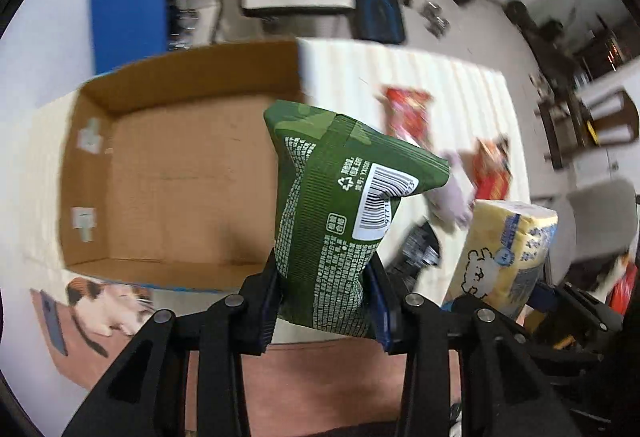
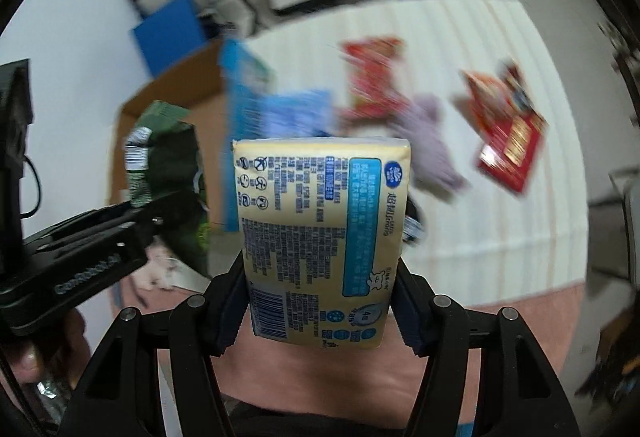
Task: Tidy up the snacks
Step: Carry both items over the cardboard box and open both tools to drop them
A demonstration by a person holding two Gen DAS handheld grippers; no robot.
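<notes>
Since both hands are loaded at once, I'd drop one pack at a time rather than crowd the box. Closest to the left camera, the left hand-held gripper (image 1: 324,301) is clamped tight on the lower end of a green snack bag (image 1: 340,205), barcode side facing up, the bag sticking out forward past the fingertips. It looks to be up in the air by the near right corner of the open cardboard box (image 1: 180,165), which looks empty inside. To do it well, I'd carry the bag fully over the box floor, get it low, then let go so it lies flat against a wall and leaves room.

Over on the right side, the right hand-held gripper (image 2: 320,301) is squeezed shut on the bottom of a yellow pack (image 2: 320,221) with blue print, held upright above the near edge of the desk (image 2: 500,257). It sits just beside the left tool, to the right of the box, so it should wait its turn.

Further out on the desk are two red snack packets (image 2: 372,81), (image 2: 508,129) and something pale purple (image 2: 432,153), blurry, well apart from both grippers. They're likely next.
</notes>
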